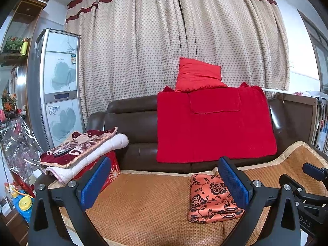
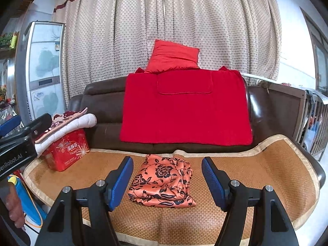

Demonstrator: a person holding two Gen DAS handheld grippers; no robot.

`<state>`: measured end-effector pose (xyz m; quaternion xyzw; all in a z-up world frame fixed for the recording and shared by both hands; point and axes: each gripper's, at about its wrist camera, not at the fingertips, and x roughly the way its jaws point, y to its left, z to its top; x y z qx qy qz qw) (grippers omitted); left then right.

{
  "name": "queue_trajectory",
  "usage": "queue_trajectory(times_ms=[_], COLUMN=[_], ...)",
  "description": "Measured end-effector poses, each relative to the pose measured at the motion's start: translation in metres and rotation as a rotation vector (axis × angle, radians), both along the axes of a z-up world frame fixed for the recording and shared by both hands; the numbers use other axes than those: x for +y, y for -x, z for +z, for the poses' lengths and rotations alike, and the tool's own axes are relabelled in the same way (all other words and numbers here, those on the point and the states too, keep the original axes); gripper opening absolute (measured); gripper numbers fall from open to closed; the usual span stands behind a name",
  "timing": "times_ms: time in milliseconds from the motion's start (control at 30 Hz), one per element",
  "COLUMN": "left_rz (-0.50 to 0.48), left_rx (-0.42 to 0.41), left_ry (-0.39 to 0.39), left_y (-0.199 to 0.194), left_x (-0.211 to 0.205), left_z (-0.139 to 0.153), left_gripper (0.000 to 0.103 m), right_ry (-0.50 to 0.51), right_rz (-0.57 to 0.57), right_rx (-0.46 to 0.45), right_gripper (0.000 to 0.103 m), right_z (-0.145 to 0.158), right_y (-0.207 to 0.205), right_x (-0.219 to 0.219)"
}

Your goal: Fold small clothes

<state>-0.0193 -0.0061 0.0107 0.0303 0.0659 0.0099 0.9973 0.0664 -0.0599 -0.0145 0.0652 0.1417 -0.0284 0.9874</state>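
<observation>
One folded floral garment on the mat; two grippers, left gripper and right gripper, jaws apart.

Both wrist views face the sofa closely.

Both units same build: left gripper and right gripper have matte black angular arms with triangular cutouts near the base. Fingers carry blue ribbed pads, flat rectangular, textured face inward. Round silver screw heads sit on top of each arm, two per side. White lettering on the left body reads "enRobot.AI", seen at 9 o'clock in the right wrist view; partial "DAS" at 4 o'clock in the left wrist view.
</observation>
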Motion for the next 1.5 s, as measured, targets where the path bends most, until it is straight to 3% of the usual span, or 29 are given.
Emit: queue_trajectory(times_ms=[367, 733, 1500], left_rz=[-0.012, 0.022, 0.013], left_rx=[0.010, 0.055, 0.110], left_ry=[0.029, 0.042, 0.034], left_y=[-0.017, -0.064, -0.137], left_x=[0.016, 0.028, 0.017], left_z=[-0.001, 0.001, -0.009], left_gripper=[0.103, 0.103, 0.103], right_ry=[0.014, 0.027, -0.003], right_rz=[-0.011, 0.000, 0.014], right_rx=[0.015, 0.011, 0.076], right_gripper=[0.073, 0.073, 0.073], right_z=[0.007, 0.023, 0.003], right_y=[-0.013, -0.060, -0.142], right_x=[0.009, 0.016, 0.000])
